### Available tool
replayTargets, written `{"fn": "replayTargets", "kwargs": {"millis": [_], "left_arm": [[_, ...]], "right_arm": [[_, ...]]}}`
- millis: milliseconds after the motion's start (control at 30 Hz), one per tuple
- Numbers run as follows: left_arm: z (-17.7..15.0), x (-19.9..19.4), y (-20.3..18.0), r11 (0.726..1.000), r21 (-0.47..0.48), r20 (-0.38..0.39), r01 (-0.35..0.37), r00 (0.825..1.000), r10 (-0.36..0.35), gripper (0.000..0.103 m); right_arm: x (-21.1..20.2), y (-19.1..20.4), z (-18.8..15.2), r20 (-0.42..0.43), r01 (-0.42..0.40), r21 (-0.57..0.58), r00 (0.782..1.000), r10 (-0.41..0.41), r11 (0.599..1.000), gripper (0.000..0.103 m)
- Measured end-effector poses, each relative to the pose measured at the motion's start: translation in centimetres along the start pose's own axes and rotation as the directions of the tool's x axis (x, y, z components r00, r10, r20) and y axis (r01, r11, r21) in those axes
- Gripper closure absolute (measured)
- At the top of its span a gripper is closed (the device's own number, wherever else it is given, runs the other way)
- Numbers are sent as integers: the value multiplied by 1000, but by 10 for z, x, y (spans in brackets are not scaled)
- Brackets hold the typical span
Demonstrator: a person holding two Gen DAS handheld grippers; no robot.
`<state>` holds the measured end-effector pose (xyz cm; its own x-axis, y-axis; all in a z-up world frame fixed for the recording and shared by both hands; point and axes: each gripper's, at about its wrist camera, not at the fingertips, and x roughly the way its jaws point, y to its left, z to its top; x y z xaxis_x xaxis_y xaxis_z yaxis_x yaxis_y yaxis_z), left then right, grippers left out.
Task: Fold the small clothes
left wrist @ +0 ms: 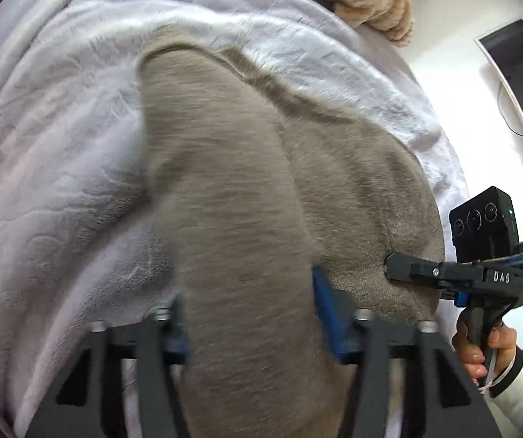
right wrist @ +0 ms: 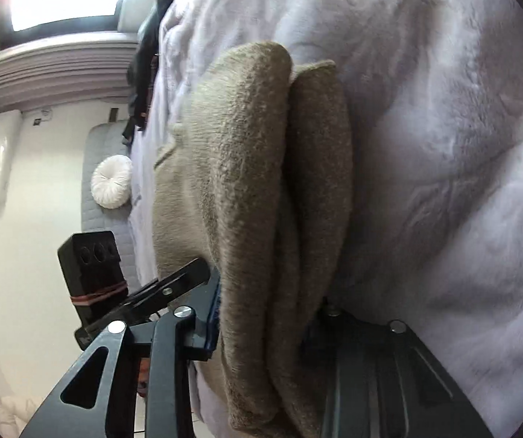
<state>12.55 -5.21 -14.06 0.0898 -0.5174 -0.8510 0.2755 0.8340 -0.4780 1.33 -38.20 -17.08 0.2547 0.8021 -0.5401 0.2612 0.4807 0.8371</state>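
- Pale quilted blanket (left wrist: 60, 127) covers the bed I work on; white wall and a dark-framed panel (left wrist: 516, 91) off to one side, a striped tan garment (left wrist: 381, 3) bunched at the far edge.
- Grey-beige fleece garment (left wrist: 225, 182) lies flat on the blanket, one thick fold of it rising toward me.
- My left gripper (left wrist: 250, 314) is clenched on that fold: cloth fills the gap between the blue pads, near edge of the garment, directly under the camera.
- My right gripper (right wrist: 261, 328) grasps the same garment (right wrist: 246, 168) at another point along the near edge; doubled layers pass between its pads, blanket (right wrist: 443, 146) beyond.
- From the left view the right gripper's tip (left wrist: 400, 266) sits at the garment's side edge, my hand (left wrist: 480, 346) on its handle.
- Judgement: both grips sit on one edge so I can lift it evenly and carry it over the rest to make the fold.
- Risk: thick fleece may slip out if the pull is uneven.
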Motion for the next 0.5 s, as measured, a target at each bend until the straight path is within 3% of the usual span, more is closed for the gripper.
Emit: {"fn": "replayTargets", "kwargs": {"millis": [167,500], "left_arm": [[-5,-31,-4,1000,1,23,15,1000,-15,57],[-39,-108,-6,999,38,31,34,999,-35,57]], "right_arm": [[-10,23,-9,5,-83,30,997,83,996,69],[-25,62,-48,2,-147,51,989,147,988,69]]}}
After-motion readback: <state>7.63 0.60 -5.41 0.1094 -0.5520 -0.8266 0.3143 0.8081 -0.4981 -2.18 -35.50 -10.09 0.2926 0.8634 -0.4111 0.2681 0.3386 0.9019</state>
